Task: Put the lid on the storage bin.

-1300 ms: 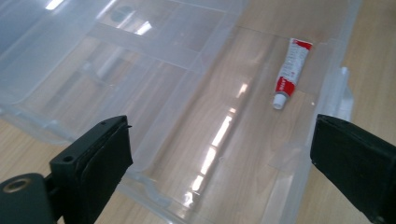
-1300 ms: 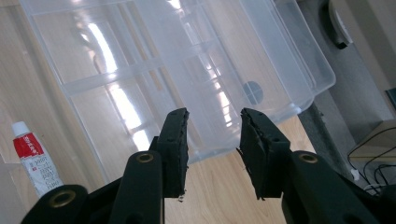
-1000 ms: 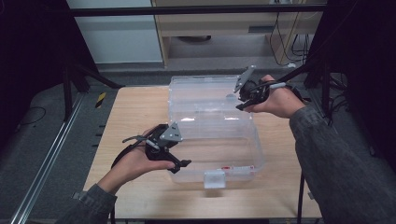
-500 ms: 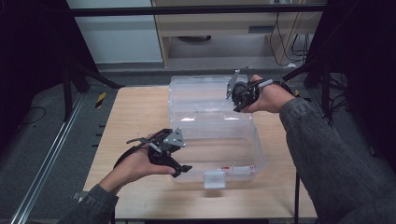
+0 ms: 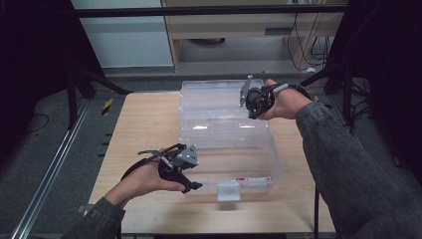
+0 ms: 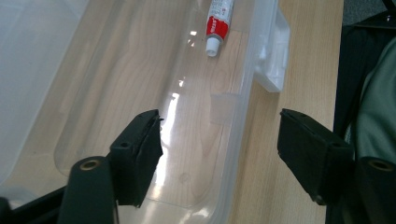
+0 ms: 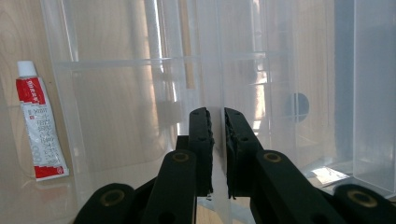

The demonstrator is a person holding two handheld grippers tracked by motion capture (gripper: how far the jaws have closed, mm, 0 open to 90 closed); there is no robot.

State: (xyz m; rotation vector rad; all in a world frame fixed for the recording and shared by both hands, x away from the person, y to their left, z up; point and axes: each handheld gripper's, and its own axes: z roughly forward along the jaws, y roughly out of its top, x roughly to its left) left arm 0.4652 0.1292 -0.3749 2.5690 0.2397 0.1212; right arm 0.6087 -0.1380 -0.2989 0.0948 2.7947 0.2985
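a clear plastic box sits open on the wooden tabletop, its lid swung back on the far side. everything below is placed from that box

the right gripper is at the lid's right end, held in the person's right hand. in the right gripper view its fingers have just been closing and are clamped on a thin clear wall of the lid, which stands edge-on between the pads

the left gripper is at the box's near left corner, in the left hand. its fingers have just been closing but stand apart, one inside the box and one outside, astride the near wall without touching it

a red and white tube lies flat on the box floor against the near wall, cap end toward the left gripper. in the right gripper view the tube is seen through the clear plastic. a white latch sticks out from the middle of the near wall
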